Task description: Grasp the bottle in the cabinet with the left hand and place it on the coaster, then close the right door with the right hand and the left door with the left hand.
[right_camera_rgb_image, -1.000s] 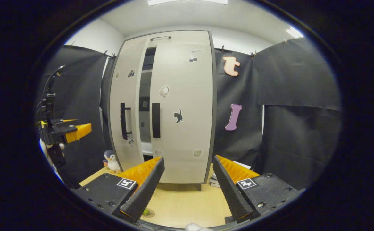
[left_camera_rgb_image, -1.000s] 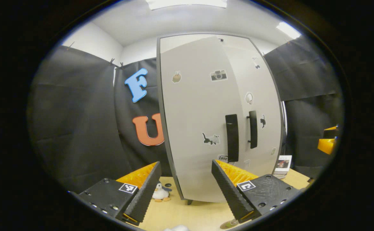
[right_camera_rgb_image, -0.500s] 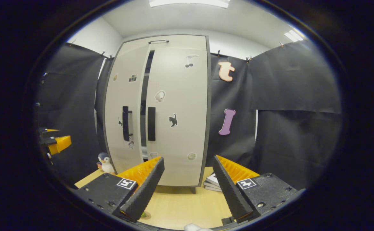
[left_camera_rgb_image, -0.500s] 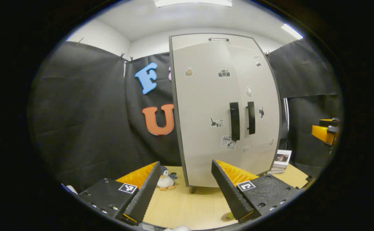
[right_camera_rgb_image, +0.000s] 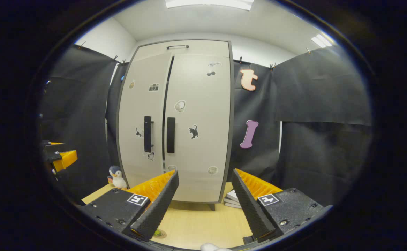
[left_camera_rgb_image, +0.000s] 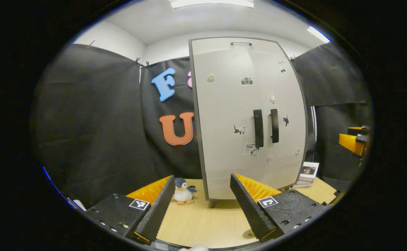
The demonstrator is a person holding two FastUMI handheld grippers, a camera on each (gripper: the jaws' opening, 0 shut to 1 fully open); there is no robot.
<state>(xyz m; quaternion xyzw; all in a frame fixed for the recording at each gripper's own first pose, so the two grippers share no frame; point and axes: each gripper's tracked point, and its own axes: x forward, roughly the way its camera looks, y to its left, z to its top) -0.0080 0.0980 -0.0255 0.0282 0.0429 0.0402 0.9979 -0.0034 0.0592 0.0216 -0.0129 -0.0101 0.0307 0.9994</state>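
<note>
The white cabinet (left_camera_rgb_image: 231, 104) stands on the wooden table with both doors flat against its front. In the right gripper view only a thin dark seam separates the left door (right_camera_rgb_image: 137, 104) from the right door (right_camera_rgb_image: 200, 150). Two black handles (left_camera_rgb_image: 258, 127) sit side by side at mid height. My left gripper (left_camera_rgb_image: 203, 205) is open and empty, well back from the cabinet. My right gripper (right_camera_rgb_image: 205, 202) is open and empty too. A small round coaster (left_camera_rgb_image: 248, 233) with something green on it peeks out beside a finger; the same coaster (right_camera_rgb_image: 159, 233) shows low in the right gripper view.
A toy penguin (left_camera_rgb_image: 183, 191) stands at the cabinet's left foot. A stack of books (left_camera_rgb_image: 306, 172) lies at its right. Bare tabletop (left_camera_rgb_image: 203, 223) stretches before the cabinet. The other gripper shows at each view's edge: the right one (left_camera_rgb_image: 355, 143), the left one (right_camera_rgb_image: 62, 157).
The left door has swung shut: the wide dark gap between the doors has narrowed to a seam. My left gripper has drawn back from the cabinet. The right gripper shifted only slightly.
</note>
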